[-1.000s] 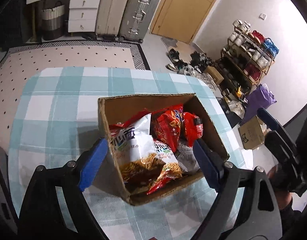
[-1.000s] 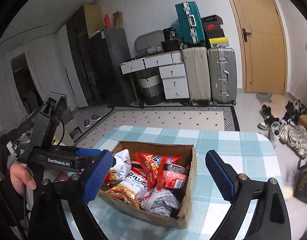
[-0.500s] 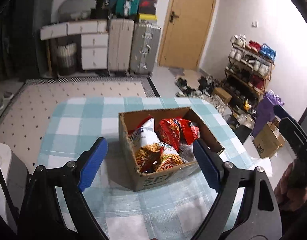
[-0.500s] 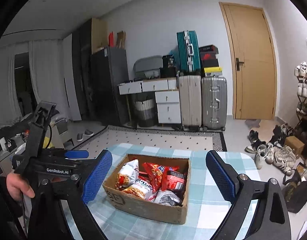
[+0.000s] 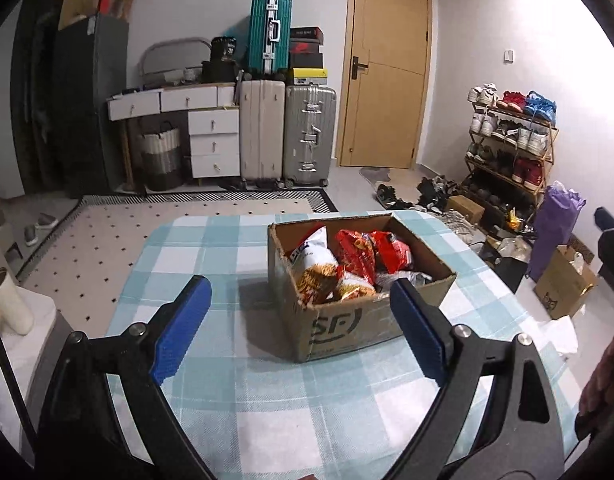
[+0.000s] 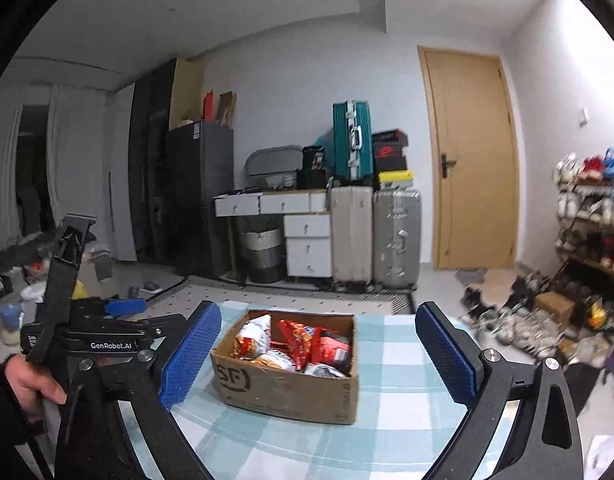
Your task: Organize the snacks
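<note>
Both claws opening, empty; only the right view shows the left claw point(image 6: 119, 320) beside the snack box point(image 6: 287, 384).

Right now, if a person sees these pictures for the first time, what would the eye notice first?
First, the open cardboard box full of snack bags, standing in the middle of the checked table. Then the two grippers: the left gripper and the right gripper frame the box, jaws opening and empty. Behind, suitcases stand beside a yellow door.
</note>
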Motion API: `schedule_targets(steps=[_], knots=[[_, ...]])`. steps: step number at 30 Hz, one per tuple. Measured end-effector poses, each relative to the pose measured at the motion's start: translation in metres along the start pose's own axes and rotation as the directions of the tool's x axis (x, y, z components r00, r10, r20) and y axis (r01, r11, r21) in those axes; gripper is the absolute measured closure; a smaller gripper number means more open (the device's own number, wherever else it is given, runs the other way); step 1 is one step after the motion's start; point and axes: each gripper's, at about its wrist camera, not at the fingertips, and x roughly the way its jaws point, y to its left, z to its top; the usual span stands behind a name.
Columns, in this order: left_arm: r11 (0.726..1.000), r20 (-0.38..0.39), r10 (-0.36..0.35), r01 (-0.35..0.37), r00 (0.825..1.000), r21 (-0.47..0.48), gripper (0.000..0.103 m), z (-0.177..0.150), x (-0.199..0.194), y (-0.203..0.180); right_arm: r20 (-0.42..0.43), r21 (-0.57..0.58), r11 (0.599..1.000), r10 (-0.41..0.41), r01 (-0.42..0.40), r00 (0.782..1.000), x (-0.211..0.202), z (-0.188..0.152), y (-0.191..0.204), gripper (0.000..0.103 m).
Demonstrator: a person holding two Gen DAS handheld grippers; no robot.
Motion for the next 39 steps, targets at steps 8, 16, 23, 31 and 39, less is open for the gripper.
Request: schedule_targets(steps=[8, 16, 23, 31, 39], knots=[[0.999, 0.03, 0.04, -0.039, 0.999, -0.031, 0.004, -0.037, -0.029, 0.013, 0.038, -0.029, 0.997, -0.069, 0.07, 0.997, -0.035, -0.033, 0.004, 0.003], [0.994, 0.162, 0.107, -0.1, 0.981, -0.054, 0.001, -0.078, -0.049, 0.028, 0.068, 0.018, 0.997, -0.073, 0.072, 0.995, -0.042, -0.055, -0.011, 0.003], [0.99, 0.168, 0.135, -0.126, 0.976, -0.059, 0.001, -0.102, -0.03, 0.023, -0.025, 0.036, 0.996, -0.078, 0.079, 0.997, -0.02, -0.089, -0.029, 0.003], [0.995, 0.2, 0.101, -0.1, 0.975, -0.015, 0.001, -0.118, -0.01, 0.009, -0.049, 0.024, 0.993, -0.116, 0.117, 0.992, -0.001, -0.114, -0.043, 0.003], [0.996, 0.178, 0.077, -0.084, 0.981, 0.031, 0.001, -0.117, 0.005, 0.0, -0.158, 0.024, 0.994, -0.104, 0.109, 0.982, 0.024, -0.122, -0.047, 0.003]])
